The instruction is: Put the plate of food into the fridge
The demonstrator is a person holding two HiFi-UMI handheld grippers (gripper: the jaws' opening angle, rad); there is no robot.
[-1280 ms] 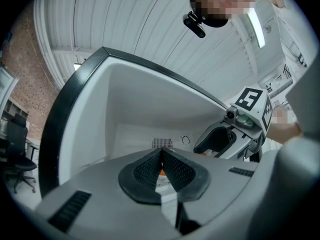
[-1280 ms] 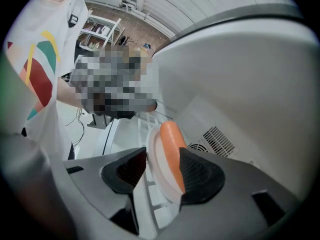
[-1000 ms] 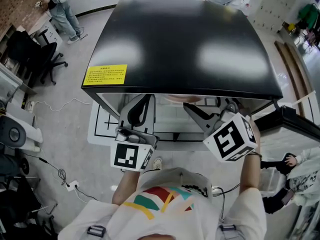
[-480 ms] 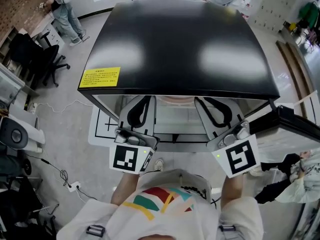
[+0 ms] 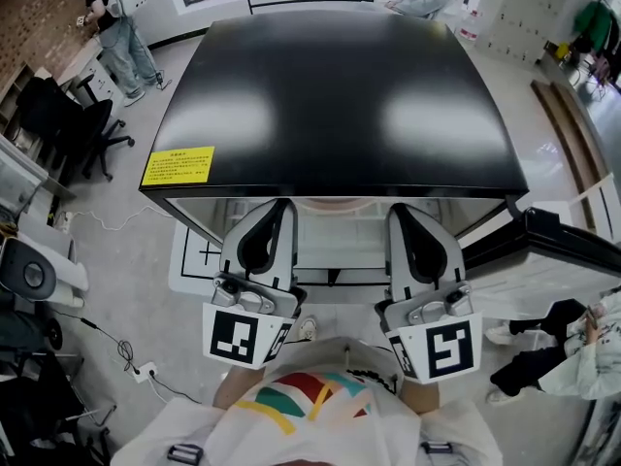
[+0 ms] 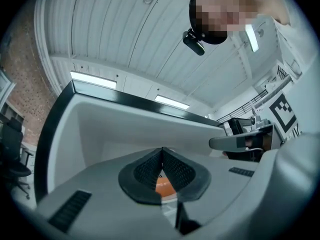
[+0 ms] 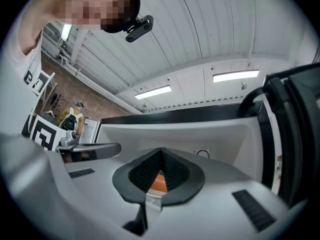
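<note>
1. The plate (image 5: 335,201) shows only as a pale rim inside the open fridge (image 5: 340,95), just under its top front edge.
2. My left tongs (image 5: 275,212) are clenched on nothing.
3. My right tongs (image 5: 406,214), beside them, are clenched and empty.

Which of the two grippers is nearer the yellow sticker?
The left gripper, close to the yellow sticker on the fridge; the right gripper sits farther away.

White T-shirt (image 5: 388,417) with coloured stripes (image 5: 291,388)
</note>
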